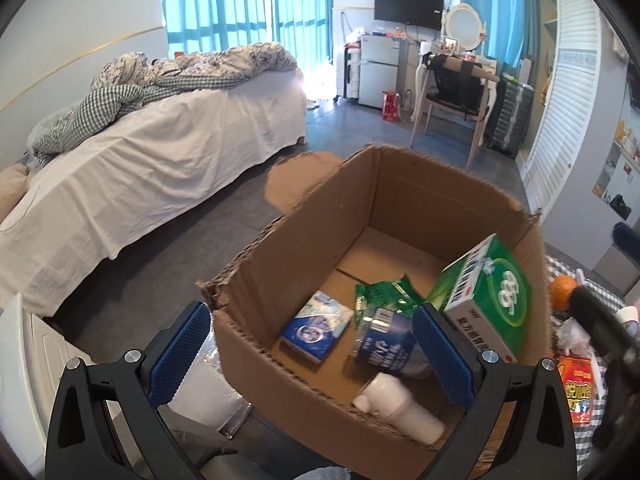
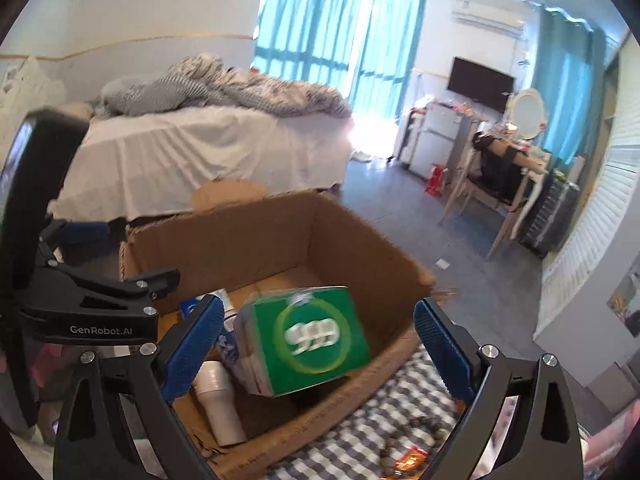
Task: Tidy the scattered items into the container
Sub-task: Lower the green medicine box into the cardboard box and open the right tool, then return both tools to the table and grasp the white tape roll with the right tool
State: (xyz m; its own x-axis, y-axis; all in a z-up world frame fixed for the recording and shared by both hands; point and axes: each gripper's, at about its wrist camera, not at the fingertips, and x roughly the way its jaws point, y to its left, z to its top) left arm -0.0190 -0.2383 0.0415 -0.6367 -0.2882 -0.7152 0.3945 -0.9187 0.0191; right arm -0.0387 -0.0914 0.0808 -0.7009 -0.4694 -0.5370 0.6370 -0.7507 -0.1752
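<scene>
An open cardboard box [image 1: 280, 264] stands before me, also in the right wrist view [image 2: 224, 232]. Inside lie a blue tissue pack [image 1: 316, 326], a blue-labelled bottle [image 1: 384, 344], a green packet [image 1: 384, 292], a white bottle [image 1: 400, 406] and a tilted, blurred green "999" medicine box [image 1: 490, 300], seen in the right wrist view [image 2: 308, 338] between the open fingers, untouched. My left gripper [image 1: 312, 356] is open and empty over the box's near wall. My right gripper [image 2: 316, 356] is open above the box's right side.
An orange [image 1: 563, 292], a red-yellow packet [image 1: 576, 388] and other small items lie on a checked cloth [image 2: 384, 412] right of the box. A white plastic bag [image 1: 208, 392] sits left of it. A bed [image 1: 140, 152] stands at left, a chair [image 1: 456, 100] behind.
</scene>
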